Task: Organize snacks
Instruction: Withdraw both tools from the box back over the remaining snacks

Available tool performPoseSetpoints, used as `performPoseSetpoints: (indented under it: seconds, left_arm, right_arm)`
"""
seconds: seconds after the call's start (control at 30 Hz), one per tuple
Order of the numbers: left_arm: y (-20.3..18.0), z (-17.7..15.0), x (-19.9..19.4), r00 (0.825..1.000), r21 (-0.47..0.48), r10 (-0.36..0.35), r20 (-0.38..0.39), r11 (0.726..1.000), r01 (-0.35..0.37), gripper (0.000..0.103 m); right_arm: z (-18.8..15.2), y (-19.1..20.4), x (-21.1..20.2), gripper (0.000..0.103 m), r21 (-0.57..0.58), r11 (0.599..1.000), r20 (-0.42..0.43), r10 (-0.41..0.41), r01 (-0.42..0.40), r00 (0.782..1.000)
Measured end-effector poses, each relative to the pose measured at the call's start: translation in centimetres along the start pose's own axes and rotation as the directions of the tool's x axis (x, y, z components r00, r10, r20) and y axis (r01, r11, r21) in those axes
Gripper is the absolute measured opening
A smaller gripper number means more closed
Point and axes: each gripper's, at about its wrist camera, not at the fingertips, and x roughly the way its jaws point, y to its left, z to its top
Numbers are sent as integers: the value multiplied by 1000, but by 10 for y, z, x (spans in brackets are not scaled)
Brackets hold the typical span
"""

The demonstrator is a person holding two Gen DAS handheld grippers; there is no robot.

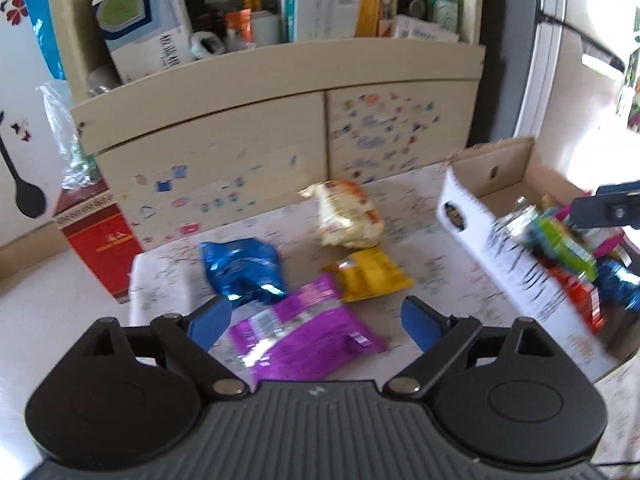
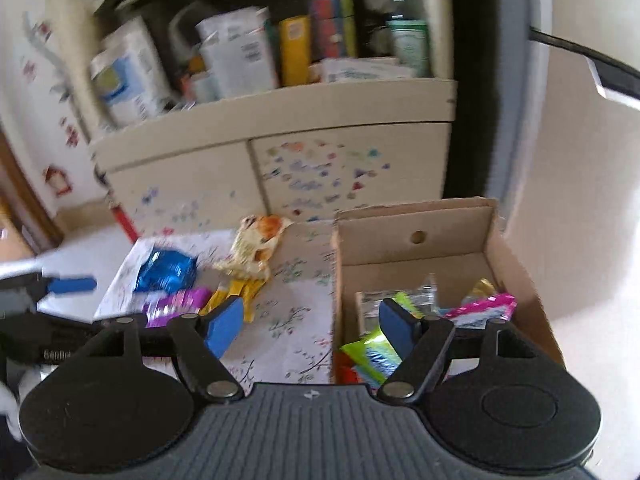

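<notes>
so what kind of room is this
Probably a lived-in home, perhaps a kitchen or dining corner. A cream cabinet covered in stickers holds boxes and bottles on its open shelf, loose snack packets lie on a floral tablecloth, and a cardboard box holds more snacks.

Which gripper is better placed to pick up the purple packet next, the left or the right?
Left. The left gripper is open right over the purple packet, while the right gripper hangs open at the cardboard box.
</notes>
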Motion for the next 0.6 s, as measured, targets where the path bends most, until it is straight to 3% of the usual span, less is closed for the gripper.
performPoseSetpoints:
  seconds: [0.2, 0.33, 0.6]
  left_arm:
    - [14, -9, 13, 999, 2, 24, -26, 1000, -24, 92]
    - [7, -13, 24, 999, 130, 10, -31, 992, -6, 92]
    - [-7, -19, 51, 998, 277, -35, -43, 960, 45, 92]
  right_arm:
    - [-4, 21, 16, 82, -73, 997, -46, 6, -10, 999]
    - [-2, 24, 23, 82, -38, 999, -58, 10, -13, 998]
    - [-1, 25, 41, 82, 47, 998, -99, 42, -38, 994]
